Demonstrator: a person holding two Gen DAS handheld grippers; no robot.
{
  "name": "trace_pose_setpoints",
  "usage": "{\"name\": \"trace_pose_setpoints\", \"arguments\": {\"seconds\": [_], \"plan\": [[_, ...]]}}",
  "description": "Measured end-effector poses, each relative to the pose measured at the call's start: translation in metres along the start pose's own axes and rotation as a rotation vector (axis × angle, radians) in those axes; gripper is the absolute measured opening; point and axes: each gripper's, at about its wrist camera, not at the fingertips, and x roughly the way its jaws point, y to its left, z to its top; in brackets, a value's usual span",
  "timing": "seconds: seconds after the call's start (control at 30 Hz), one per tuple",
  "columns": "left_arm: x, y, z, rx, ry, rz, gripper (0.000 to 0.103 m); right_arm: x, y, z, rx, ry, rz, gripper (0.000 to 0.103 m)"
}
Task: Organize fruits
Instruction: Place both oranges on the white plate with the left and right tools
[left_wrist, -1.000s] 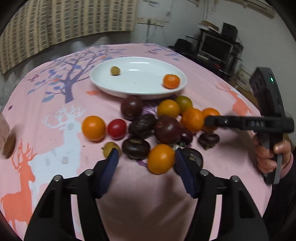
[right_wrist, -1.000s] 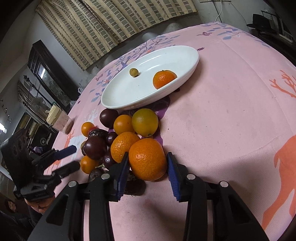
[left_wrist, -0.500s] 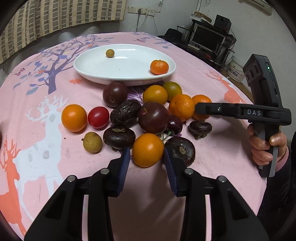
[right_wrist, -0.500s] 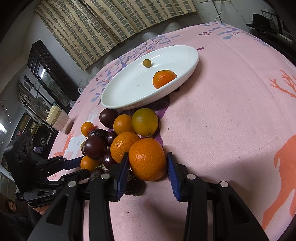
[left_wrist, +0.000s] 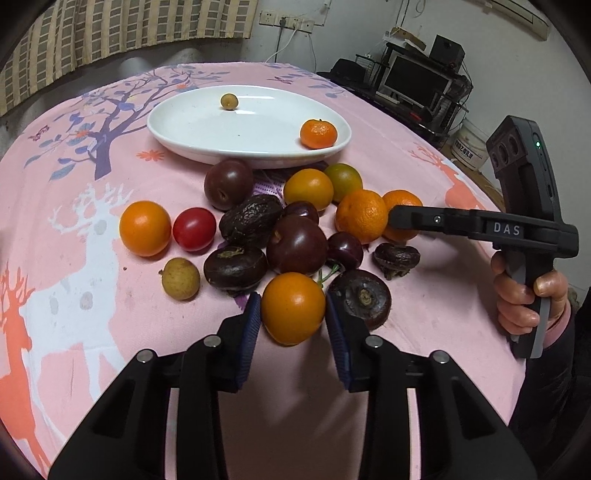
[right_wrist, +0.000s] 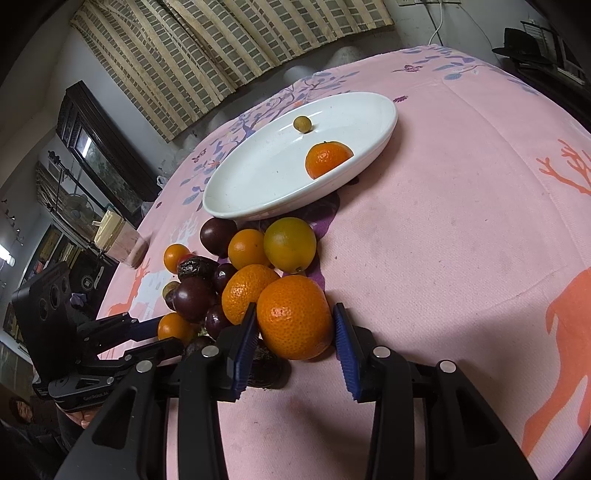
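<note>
Two grippers, each closed on one fruit, are what we record. Leftmost in the left wrist view we list an orange tomato (left_wrist: 145, 228), then a red tomato (left_wrist: 194, 228), then the dark fruit heap (left_wrist: 295, 249) on the pink tablecloth (left_wrist: 74, 258). Our left gripper (left_wrist: 292, 319) has just been closing, and its blue pads now pinch the smooth orange fruit (left_wrist: 293, 308). Our right gripper (right_wrist: 295, 332) clamps a mandarin (right_wrist: 293, 317). Beyond sits the white plate (left_wrist: 192, 125) with one mandarin and one small longan.
</note>
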Motion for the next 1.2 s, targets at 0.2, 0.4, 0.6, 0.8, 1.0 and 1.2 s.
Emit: {"name": "trace_pose_setpoints", "arguments": {"seconds": [0.2,0.4,0.6,0.8,1.0,1.2], "plan": [[-0.023,0.008,0.002,-0.053,-0.066,-0.067,0.035,-0.012,0.004,0.001,-0.018,-0.058,0.050,0.041],[-0.032,0.011,0.066,-0.037,-0.168,-0.037,0.035,-0.016,0.020,0.045,-0.037,-0.144,0.059,0.041],[0.018,0.033,0.135,-0.090,-0.154,0.091,0.035,0.031,0.030,0.103,-0.062,-0.133,-0.041,0.041],[0.061,0.058,0.161,-0.140,-0.076,0.151,0.035,0.063,0.043,0.108,-0.180,-0.095,-0.160,0.041],[0.073,0.062,0.156,-0.147,-0.052,0.167,0.045,0.064,0.049,0.102,-0.206,-0.094,-0.169,0.051],[0.033,0.054,0.149,-0.150,-0.166,0.206,0.076,0.039,0.060,0.096,-0.249,-0.177,-0.156,0.057]]}}
